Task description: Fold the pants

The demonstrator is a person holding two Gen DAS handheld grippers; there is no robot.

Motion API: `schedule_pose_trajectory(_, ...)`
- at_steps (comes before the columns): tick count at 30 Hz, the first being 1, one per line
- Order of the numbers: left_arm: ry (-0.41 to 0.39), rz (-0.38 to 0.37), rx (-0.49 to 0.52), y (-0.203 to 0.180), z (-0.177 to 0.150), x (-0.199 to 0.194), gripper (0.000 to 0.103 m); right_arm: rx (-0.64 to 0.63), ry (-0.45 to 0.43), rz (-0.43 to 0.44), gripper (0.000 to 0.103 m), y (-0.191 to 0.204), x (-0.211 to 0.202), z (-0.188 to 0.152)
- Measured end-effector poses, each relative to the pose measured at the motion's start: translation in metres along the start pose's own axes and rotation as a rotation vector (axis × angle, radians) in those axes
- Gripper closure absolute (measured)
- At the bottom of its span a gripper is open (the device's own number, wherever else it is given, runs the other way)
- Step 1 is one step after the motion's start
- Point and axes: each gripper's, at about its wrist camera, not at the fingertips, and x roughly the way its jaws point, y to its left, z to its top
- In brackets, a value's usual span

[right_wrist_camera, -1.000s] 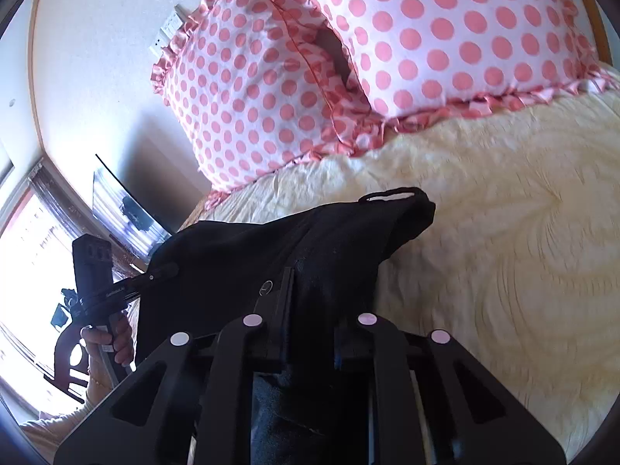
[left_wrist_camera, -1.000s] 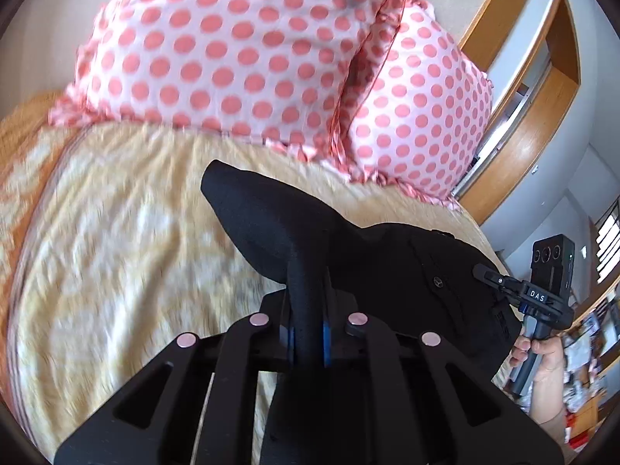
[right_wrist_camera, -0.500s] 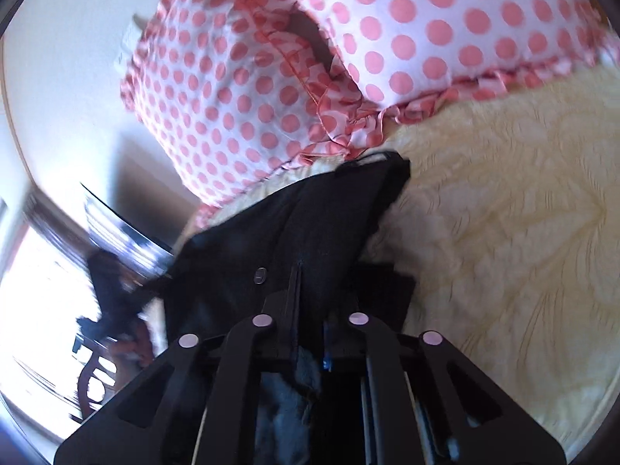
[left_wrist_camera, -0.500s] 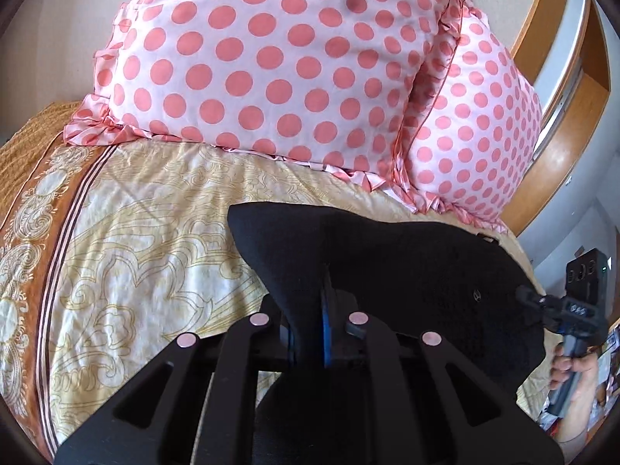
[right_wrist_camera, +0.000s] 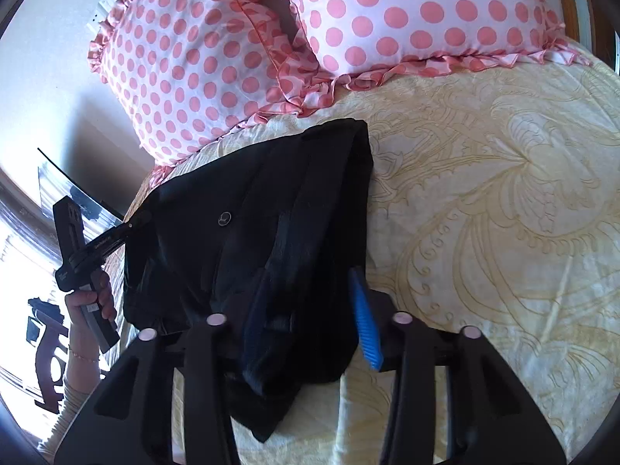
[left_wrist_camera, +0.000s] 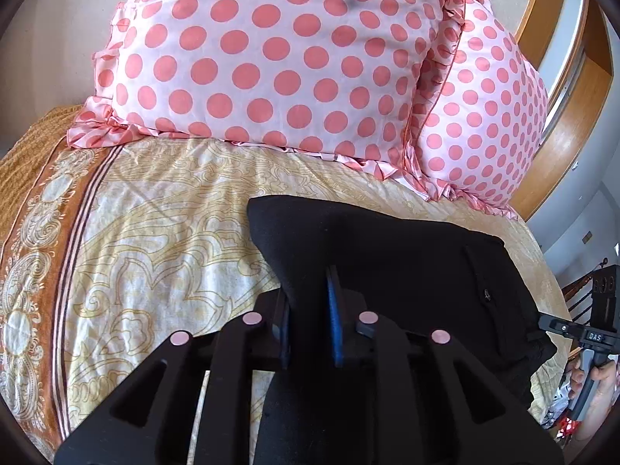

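Observation:
The black pants lie bunched on the yellow patterned bedspread, just below the pillows. My left gripper is shut on a corner fold of the pants and holds it slightly raised. In the right wrist view the pants spread out flat with a button showing. My right gripper has its jaws apart around the near fold of the pants, the blue pads no longer pinching the cloth.
Two pink polka-dot pillows lean at the head of the bed. A wooden headboard curves at the right. The bedspread has an orange border at the left edge.
Both grippers carried the pants toward the pillows and lowered them onto the bed. My right gripper's jaws have opened and let go of the cloth. The left stays shut.

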Motion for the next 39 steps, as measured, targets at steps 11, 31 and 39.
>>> schedule_pose_trajectory(11,-0.051,0.003,-0.018,0.016,-0.009,-0.034,0.074,0.103,0.072,0.048,0.057,-0.011,0.000,-0.006)
schedule_pose_trajectory(31,-0.043,0.004,-0.004,0.028,-0.025,-0.044,0.070,0.176,0.002,0.276,0.088,0.014,-0.029,-0.014)
schedule_pose_trajectory(39,-0.020,0.018,0.026,0.027,-0.027,-0.035,0.066,0.322,0.034,0.250,0.086,-0.015,-0.013,-0.073)
